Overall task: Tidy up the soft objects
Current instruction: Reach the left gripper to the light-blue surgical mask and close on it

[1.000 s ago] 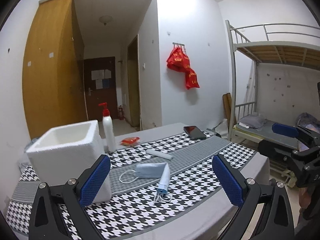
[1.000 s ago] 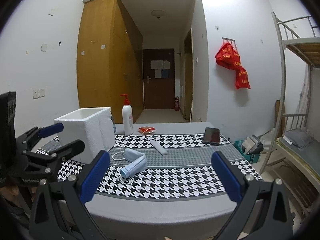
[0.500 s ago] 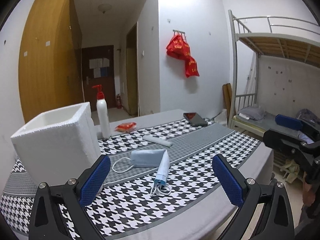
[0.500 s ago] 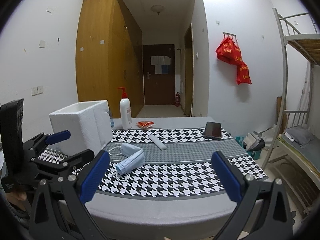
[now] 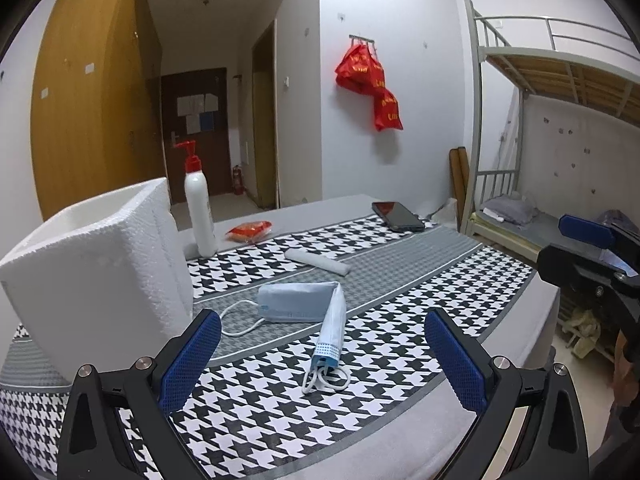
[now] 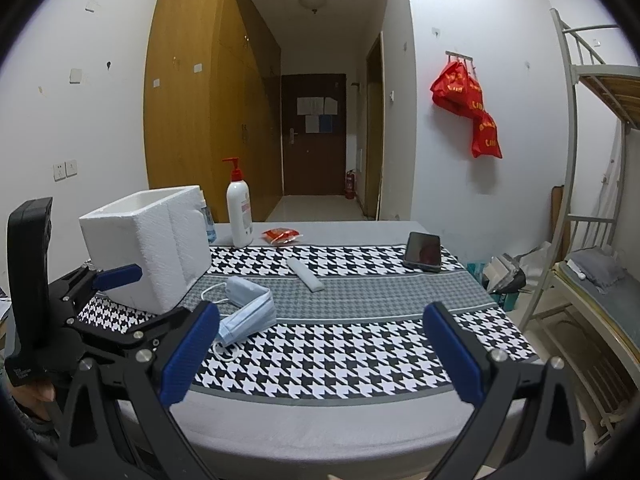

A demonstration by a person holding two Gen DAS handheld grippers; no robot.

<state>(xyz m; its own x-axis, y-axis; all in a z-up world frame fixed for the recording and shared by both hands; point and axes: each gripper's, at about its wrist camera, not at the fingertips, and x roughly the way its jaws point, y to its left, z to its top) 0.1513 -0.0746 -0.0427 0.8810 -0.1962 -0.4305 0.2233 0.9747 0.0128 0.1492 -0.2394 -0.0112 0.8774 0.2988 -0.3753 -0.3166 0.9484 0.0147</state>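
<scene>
1. The blue face mask [image 5: 312,312] lies folded on the houndstooth table [image 5: 280,412], ahead of the left gripper [image 5: 320,360] and between the lines of its two jaws, its ear loops trailing toward them. In the right wrist view the same mask [image 6: 246,312] sits just past the left-hand jaw of the right gripper [image 6: 320,356], off to that side and partly hidden by the blue pad.
2. A small rolled white cloth [image 5: 318,261] lies farther out beyond the mask, apart from it; the right wrist view shows it [image 6: 306,274] ahead, between the jaw lines.
3. The white foam box [image 5: 96,264] stands open-topped just beyond the left-hand jaw of the left gripper, beside the mask. Only the left view looks slightly down onto its rim.
4. Both pairs of jaws stand wide apart with nothing between the pads.
5. Each view catches the other gripper: the right one at the far right edge of the left view, the left one at the lower left of the right view, in front of the box.
6. Farther out stand a pump bottle [image 6: 239,210], a red packet [image 6: 281,235] and a dark phone [image 6: 423,251].
7. The left view alone shows the upper bunk's slats [image 5: 560,76]; the right view alone shows wall sockets [image 6: 65,170] on the left wall.
</scene>
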